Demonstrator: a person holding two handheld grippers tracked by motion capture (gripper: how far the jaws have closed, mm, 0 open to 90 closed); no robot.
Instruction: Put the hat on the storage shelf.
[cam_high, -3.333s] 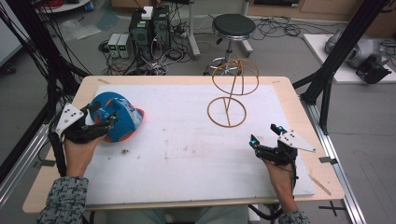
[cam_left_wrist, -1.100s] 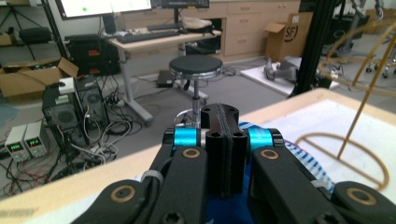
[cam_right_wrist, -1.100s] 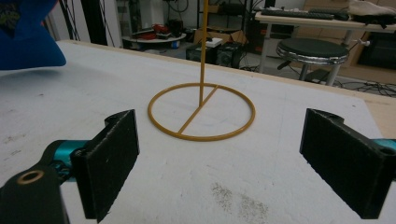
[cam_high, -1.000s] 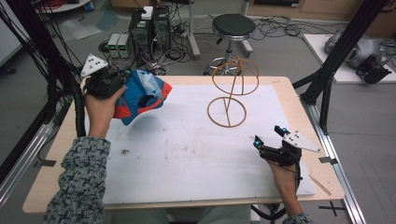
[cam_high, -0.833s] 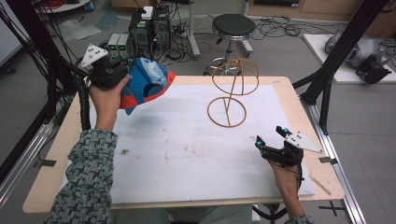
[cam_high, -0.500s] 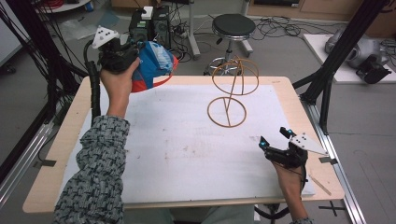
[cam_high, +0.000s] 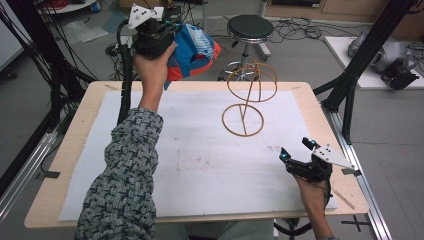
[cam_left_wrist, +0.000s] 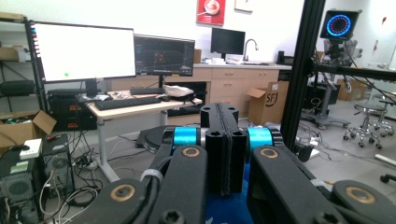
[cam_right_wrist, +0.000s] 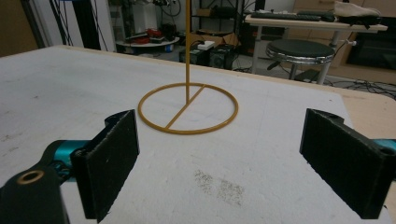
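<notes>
At the upper left of the high view, the left gripper (cam_high: 167, 35) pinches the blue-and-red bag (cam_high: 192, 47) aloft, likely bound for the gold wire stand (cam_high: 247, 97); the right gripper (cam_high: 300, 160) rests wide open, empty.

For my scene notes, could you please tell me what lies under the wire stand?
The wire stand rests its round base on the white mat, which covers the wooden table; the tabletop beneath that mat is hidden.
</notes>
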